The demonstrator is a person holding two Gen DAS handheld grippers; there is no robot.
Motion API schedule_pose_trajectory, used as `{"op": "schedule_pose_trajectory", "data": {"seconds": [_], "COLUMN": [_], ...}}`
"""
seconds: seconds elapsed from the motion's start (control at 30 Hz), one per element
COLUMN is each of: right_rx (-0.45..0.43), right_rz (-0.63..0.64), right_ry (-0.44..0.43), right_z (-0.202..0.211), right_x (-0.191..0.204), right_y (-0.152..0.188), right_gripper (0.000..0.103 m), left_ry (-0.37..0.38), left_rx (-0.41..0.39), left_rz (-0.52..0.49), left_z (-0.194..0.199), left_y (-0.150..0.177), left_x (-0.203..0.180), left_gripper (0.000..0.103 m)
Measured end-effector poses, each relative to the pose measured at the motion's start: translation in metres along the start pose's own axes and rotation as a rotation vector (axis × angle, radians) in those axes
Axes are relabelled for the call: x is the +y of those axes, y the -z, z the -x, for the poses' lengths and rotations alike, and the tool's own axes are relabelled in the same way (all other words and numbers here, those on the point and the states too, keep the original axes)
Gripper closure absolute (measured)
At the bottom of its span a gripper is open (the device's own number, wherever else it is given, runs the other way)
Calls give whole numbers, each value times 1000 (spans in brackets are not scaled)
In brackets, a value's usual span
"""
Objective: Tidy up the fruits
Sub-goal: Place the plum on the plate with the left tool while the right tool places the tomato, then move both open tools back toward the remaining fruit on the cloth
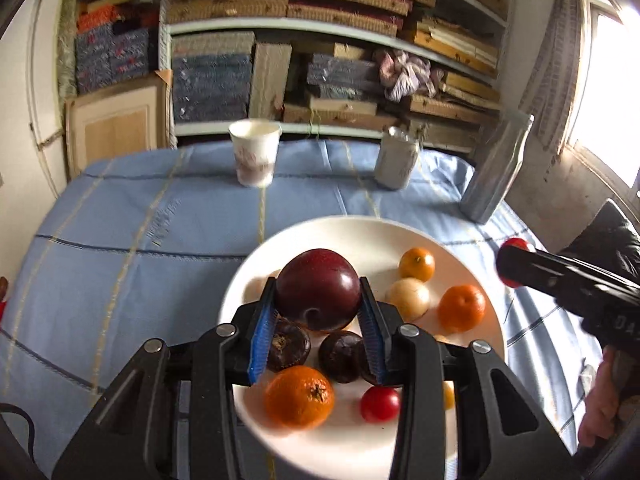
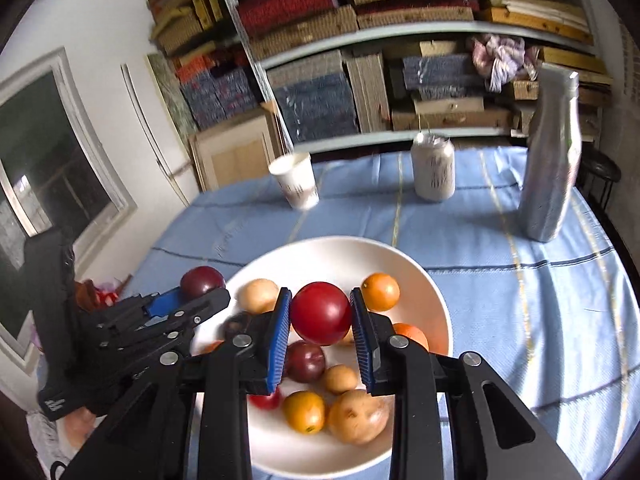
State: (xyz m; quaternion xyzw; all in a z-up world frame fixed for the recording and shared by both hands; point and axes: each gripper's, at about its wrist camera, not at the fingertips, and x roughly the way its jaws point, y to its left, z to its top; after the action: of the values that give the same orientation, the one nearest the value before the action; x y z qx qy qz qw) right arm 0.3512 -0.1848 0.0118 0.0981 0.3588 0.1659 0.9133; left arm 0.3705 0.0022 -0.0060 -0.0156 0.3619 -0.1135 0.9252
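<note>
Left gripper [image 1: 318, 316]: jaws clamped on a dark red plum [image 1: 318, 290], held above the white plate [image 1: 344, 232]; gripper tilted down toward the surface.
Right gripper [image 2: 320, 320]: jaws clamped on a red round fruit [image 2: 321, 313], angled down over the same plate; a person's hand [image 1: 604, 408] grips its handle.
Fruit orientation: both held fruits are near-round, no clear long axis; the plum's stem dimple faces the camera.
Plate contents: oranges [image 1: 299, 397], pale round fruits [image 1: 409, 298], dark fruits [image 1: 288, 345], a small red one [image 1: 380, 404].
Surface: blue checked cloth [image 1: 140, 240].
Beyond the plate: paper cup [image 1: 255, 152], can [image 1: 397, 158], silver bottle [image 1: 496, 168], well apart.
Backdrop: shelves [image 1: 304, 26] of stacked mats.
</note>
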Motion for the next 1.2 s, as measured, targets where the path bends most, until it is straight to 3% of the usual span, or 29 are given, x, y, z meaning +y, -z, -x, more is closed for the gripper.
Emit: {"op": "schedule_pose_trajectory", "data": {"seconds": [0.17,0.5,0.57,0.6,0.7,0.8,0.87,0.93,1.03,1.2], "right_rx": [88,127,138,130,78,-3,-58,-111,-160,-171], "right_rz": [-14,29,23,23,36,27,41,66,110,175], "right_ry": [21,40,45,43,38,10,-19,-35,-48,-45], "right_z": [-37,-45,-45,-43,-25,4,27,49,74,106], "right_x": [-9,-2,-3,-4,1,6,15,26,44,67], "right_y": [15,21,21,20,13,4,-2,-5,-5,16], "right_gripper": [73,72,53,48,48,47,45,35,32,32], "left_ry": [11,2,-5,-9,-18,-20,-21,-28,-61,-80], "left_rx": [57,79,71,64,26,-17,-59,-103,-140,-133], "left_rz": [-13,-23,-18,-18,-17,6,16,14,11,18], "left_z": [-24,-26,-25,-23,-10,9,27,46,66,86], "left_y": [7,13,14,13,8,2,-3,-7,-6,2], "left_x": [1,-3,-2,-1,0,4,7,10,12,13], "left_gripper": [65,63,49,45,40,26,24,17,15,15]}}
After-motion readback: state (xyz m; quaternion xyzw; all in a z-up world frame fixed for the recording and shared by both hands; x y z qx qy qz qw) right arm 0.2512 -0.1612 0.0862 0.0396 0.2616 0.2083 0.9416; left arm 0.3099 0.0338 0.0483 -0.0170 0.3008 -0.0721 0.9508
